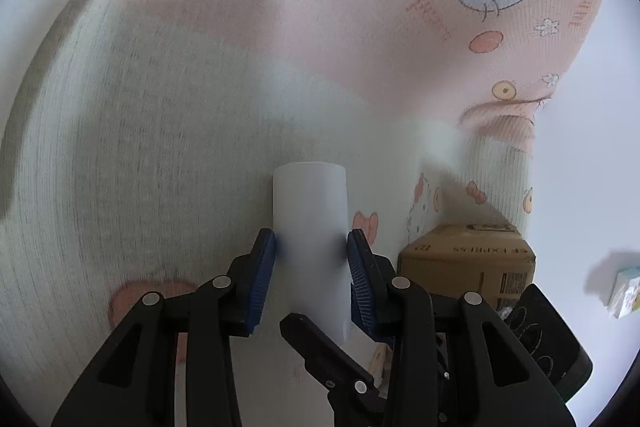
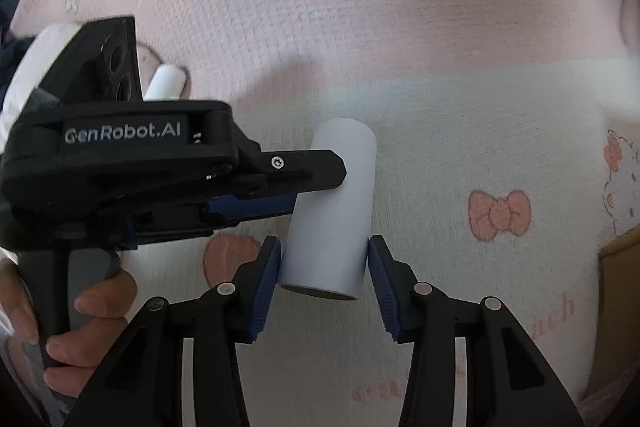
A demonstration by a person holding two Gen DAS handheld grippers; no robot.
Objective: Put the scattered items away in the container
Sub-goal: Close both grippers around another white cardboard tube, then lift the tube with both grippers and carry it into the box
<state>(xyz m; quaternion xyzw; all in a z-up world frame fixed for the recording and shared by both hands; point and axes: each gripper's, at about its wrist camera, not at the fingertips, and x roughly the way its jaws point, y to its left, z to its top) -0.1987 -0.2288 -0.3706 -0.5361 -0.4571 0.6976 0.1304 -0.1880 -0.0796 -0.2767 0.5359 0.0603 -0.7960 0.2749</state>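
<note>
White tube gripped from both sides over the printed cloth.

The left gripper (image 1: 311, 251) has its blue fingers (image 1: 262, 279) clamped on the white tube (image 1: 309, 215), which is held in the air above the pink and white cartoon cloth (image 1: 200, 87). In the right wrist view the right gripper (image 2: 323, 267) brackets the tube's lower end, fingers apart and just beside it, one pad perhaps touching. A cardboard box (image 1: 468, 259) sits to the right, and a second white roll (image 2: 166, 81) lies on the cloth behind the left gripper.
</note>
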